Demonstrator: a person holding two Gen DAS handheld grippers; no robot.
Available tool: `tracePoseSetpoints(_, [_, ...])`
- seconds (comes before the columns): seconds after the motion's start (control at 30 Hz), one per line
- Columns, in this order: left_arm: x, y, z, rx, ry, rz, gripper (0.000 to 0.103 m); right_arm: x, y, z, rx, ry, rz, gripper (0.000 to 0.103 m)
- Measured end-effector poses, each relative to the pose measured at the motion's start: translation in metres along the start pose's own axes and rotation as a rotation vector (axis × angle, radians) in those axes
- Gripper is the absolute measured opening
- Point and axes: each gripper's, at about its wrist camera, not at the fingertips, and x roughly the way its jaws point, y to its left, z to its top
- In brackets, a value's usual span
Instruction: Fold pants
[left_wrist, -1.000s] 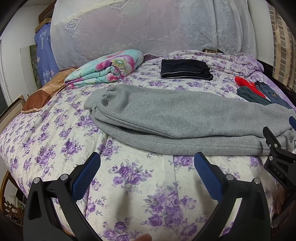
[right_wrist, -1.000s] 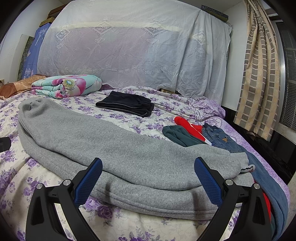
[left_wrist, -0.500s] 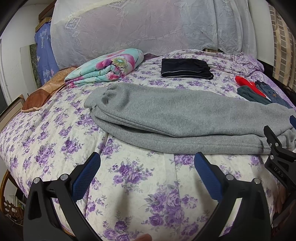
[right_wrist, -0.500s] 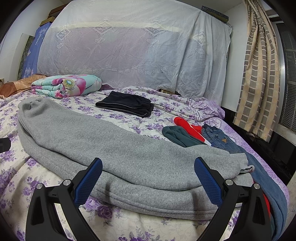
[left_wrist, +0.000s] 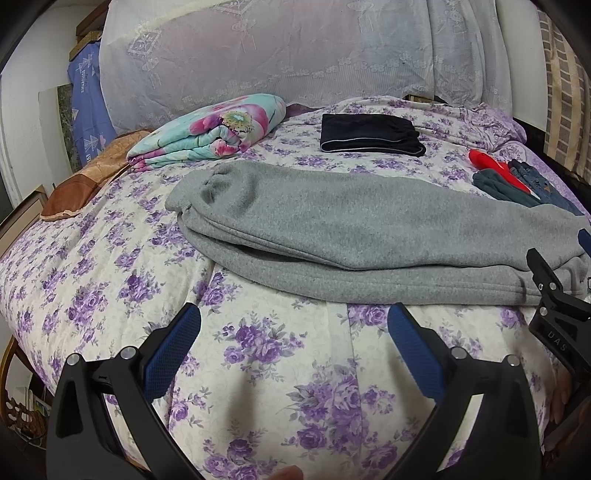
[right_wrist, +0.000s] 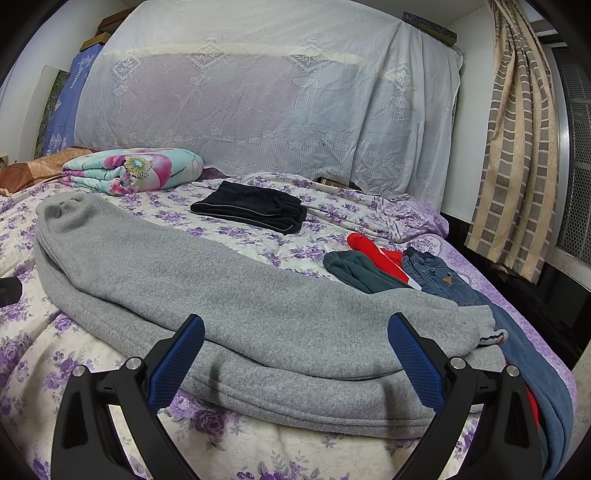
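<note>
Right gripper (right_wrist: 295, 354): you are holding it with its blue pads spread wide, gripping nothing, low over the near edge of the bed.
Grey pants (right_wrist: 236, 306): they are lying lengthwise across the floral bedspread (right_wrist: 74, 369), one leg stacked on the other (cuffs far left, waistband near right).
Dark folded garment (right_wrist: 251, 212): it is sitting behind the pants, well apart.
Clothes pile (right_wrist: 388, 266): green, red and denim pieces are lying just beside the waistband.

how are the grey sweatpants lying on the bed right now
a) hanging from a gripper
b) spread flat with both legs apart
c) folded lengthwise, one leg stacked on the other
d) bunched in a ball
c: the grey sweatpants lie long across the bed, one leg stacked on the other, both cuffs together at the left end; neither open gripper touches them.
</note>
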Motion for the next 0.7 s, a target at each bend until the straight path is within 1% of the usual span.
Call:
tracePoseSetpoints(0.03, [0.001, 0.001, -0.001, 0.006, 0.019, 0.002, 0.099, 0.0, 0.0, 0.0, 0.0, 0.004, 0.003, 0.1])
tracePoseSetpoints(0.1, [0.007, 0.005, -0.002, 0.029, 0.087, 0.0, 0.099, 0.001, -0.002, 0.0, 0.005, 0.026, 0.025, 0.1])
tracePoseSetpoints(0.17, [0.015, 0.011, -0.004, 0.04, 0.14, -0.035, 0.099, 0.005, -0.012, -0.002, 0.03, 0.089, 0.078, 0.1])
tracePoseSetpoints(0.2, [0.017, 0.014, -0.003, 0.039, 0.135, -0.041, 0.099, 0.006, -0.019, -0.005, 0.053, 0.124, 0.112, 0.1])
tracePoseSetpoints(0.27, [0.029, 0.031, -0.001, 0.012, 0.152, -0.068, 0.099, 0.009, -0.037, -0.015, 0.106, 0.2, 0.169, 0.1])
tracePoseSetpoints(0.3, [0.036, 0.04, 0.001, -0.006, 0.16, -0.075, 0.099, 0.011, -0.044, -0.022, 0.128, 0.235, 0.184, 0.1])
tracePoseSetpoints(0.37, [0.046, 0.05, 0.007, -0.018, 0.144, -0.074, 0.099, 0.015, -0.064, -0.04, 0.175, 0.33, 0.202, 0.1])
tracePoseSetpoints(0.4, [0.057, 0.06, 0.012, -0.041, 0.161, -0.091, 0.099, 0.015, -0.072, -0.049, 0.189, 0.37, 0.2, 0.1])
tracePoseSetpoints(0.43, [0.064, 0.065, 0.014, -0.063, 0.173, -0.107, 0.099, 0.014, -0.077, -0.056, 0.197, 0.389, 0.199, 0.1])
tracePoseSetpoints(0.47, [0.073, 0.07, 0.015, -0.102, 0.195, -0.141, 0.099, 0.013, -0.084, -0.061, 0.21, 0.409, 0.204, 0.1])
tracePoseSetpoints(0.57, [0.108, 0.088, 0.021, -0.195, 0.272, -0.207, 0.099, 0.012, -0.098, -0.066, 0.273, 0.42, 0.247, 0.1])
tracePoseSetpoints(0.6, [0.117, 0.094, 0.023, -0.206, 0.282, -0.201, 0.099, 0.018, -0.104, -0.066, 0.318, 0.433, 0.266, 0.1])
tracePoseSetpoints(0.63, [0.125, 0.096, 0.026, -0.233, 0.275, -0.23, 0.099, 0.023, -0.108, -0.067, 0.358, 0.448, 0.283, 0.1])
tracePoseSetpoints(0.7, [0.129, 0.095, 0.032, -0.228, 0.254, -0.24, 0.099, 0.037, -0.121, -0.068, 0.447, 0.459, 0.319, 0.1])
